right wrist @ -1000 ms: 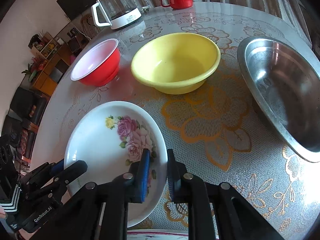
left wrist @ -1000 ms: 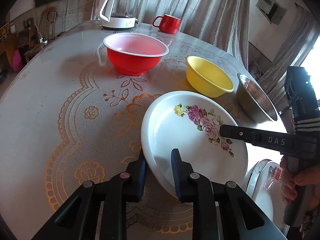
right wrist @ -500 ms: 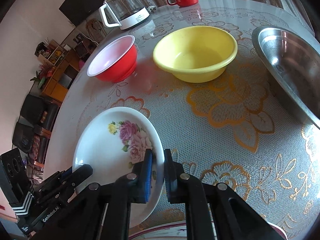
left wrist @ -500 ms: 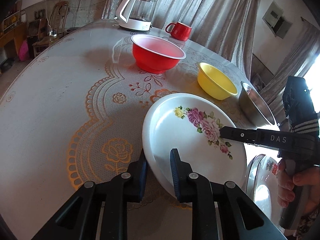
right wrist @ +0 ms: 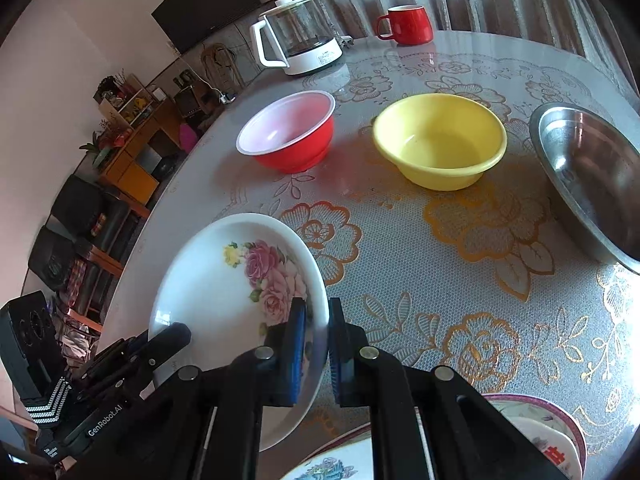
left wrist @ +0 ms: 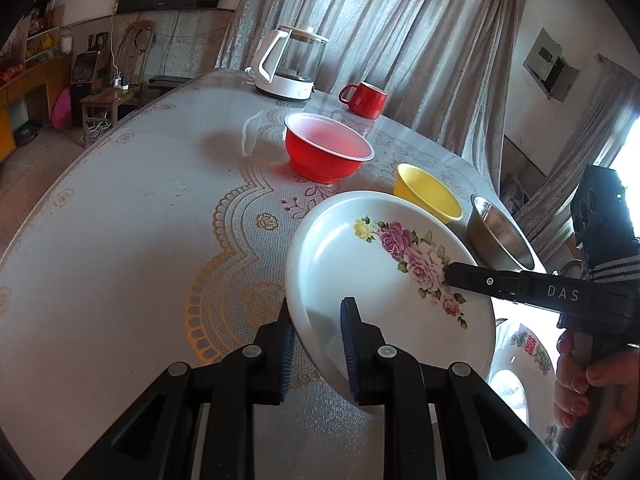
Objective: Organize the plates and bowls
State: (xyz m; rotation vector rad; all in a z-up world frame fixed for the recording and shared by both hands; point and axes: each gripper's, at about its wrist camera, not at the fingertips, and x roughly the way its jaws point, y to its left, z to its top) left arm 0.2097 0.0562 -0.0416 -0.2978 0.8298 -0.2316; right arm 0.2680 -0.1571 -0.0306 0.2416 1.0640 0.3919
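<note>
I hold the floral plate (left wrist: pixel 384 276) off the counter (left wrist: pixel 120 240) by opposite rims, my left gripper (left wrist: pixel 316 344) pinched narrow on its near-left rim and my right gripper (right wrist: pixel 316 340) clamped on the far-right rim, so it spans between my two hands, tilted, above the counter's near edge. The patterned plates (right wrist: pixel 532 432) lie just below on my right side (I judge the stack goes there, nearer my right hand). It is a shallow, glossy white dish with pink roses.
</note>
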